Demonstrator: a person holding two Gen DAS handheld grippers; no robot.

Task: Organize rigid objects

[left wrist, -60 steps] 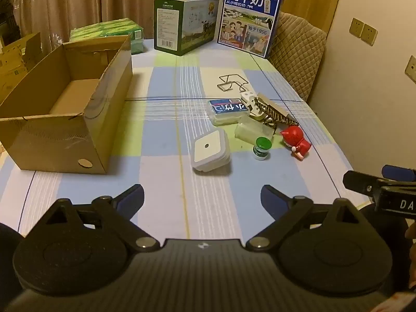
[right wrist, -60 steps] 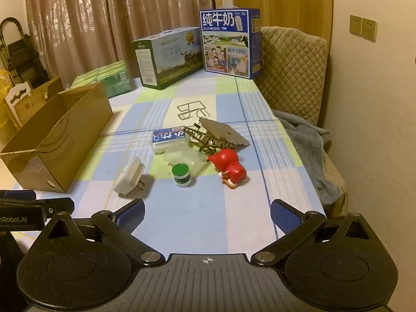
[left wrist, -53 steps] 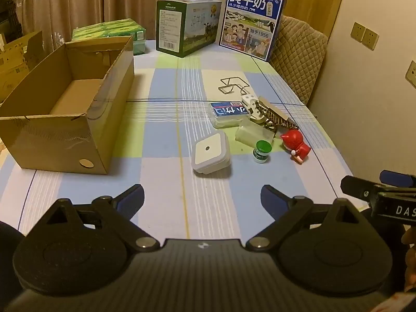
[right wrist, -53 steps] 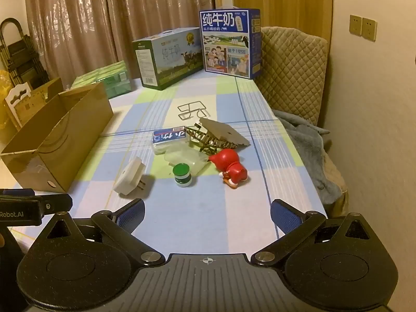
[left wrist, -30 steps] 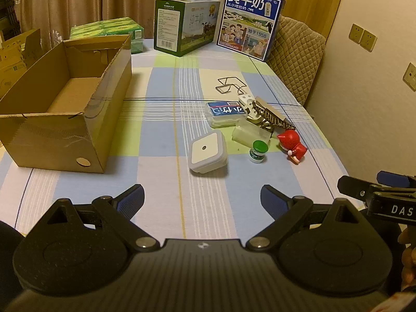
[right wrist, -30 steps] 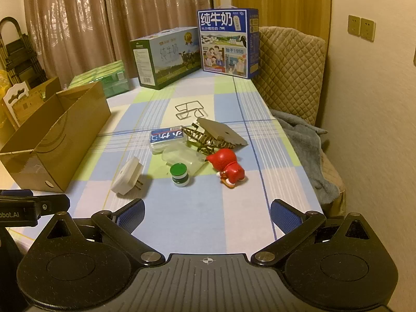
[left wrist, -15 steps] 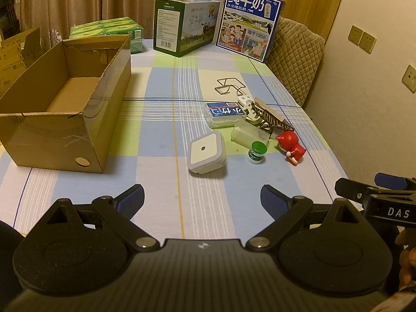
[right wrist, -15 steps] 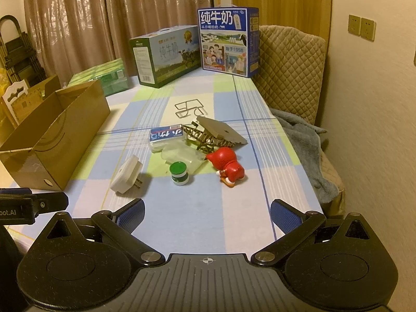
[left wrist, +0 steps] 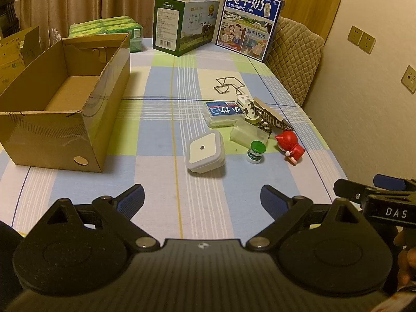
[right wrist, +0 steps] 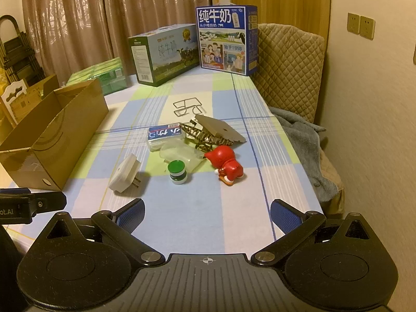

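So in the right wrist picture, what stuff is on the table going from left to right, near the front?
Cardboard box → white plug → green-capped jar → red toy figure.

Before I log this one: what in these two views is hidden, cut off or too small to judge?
- Cardboard box floor: right view, hidden by its near wall; the left view shows only part.
- Clear container contents: both views, too small and hazy.
- Green-capped jar label: too small to read.
- Right gripper: left view, cut by the frame edge.
- Blanket: right view only, runs below the table edge.
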